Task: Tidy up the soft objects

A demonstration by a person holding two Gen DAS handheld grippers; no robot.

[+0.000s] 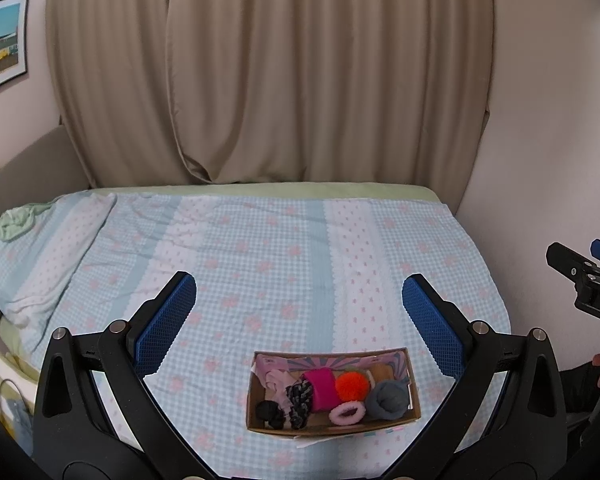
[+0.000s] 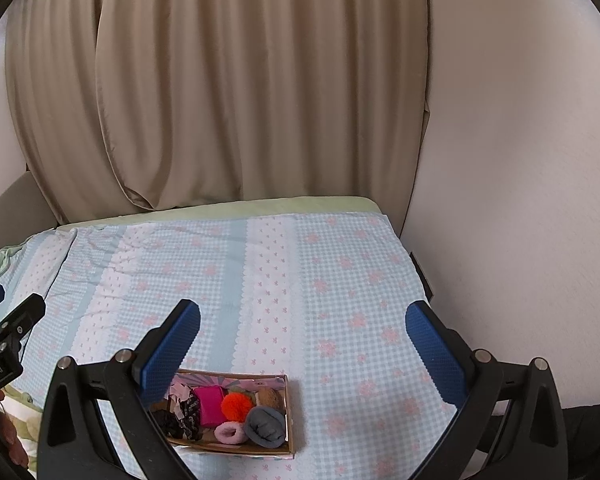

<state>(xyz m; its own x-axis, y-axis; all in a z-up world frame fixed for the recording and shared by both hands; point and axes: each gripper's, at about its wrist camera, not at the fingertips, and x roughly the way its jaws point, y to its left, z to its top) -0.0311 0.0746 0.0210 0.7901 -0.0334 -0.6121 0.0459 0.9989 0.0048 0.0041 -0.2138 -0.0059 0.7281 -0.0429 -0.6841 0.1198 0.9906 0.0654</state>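
A shallow cardboard box [image 1: 415,400] sits on the bed near its front edge, and it also shows in the right wrist view [image 2: 289,412]. In it lie an orange pom-pom [image 1: 352,386], a magenta piece [image 1: 323,390], a pink scrunchie [image 1: 347,413], a grey rolled sock [image 1: 387,400], dark scrunchies [image 1: 271,412] and pale cloth [image 1: 276,380]. My left gripper [image 1: 300,308] is open and empty, above and behind the box. My right gripper [image 2: 302,334] is open and empty, above the bed to the right of the box.
The bed has a blue checked cover [image 1: 260,248] with pink flowers. A rumpled pillow [image 1: 24,240] lies at the left. Beige curtains [image 1: 260,72] hang behind. A white wall [image 2: 520,200] borders the right side. The other gripper shows at each view's edge.
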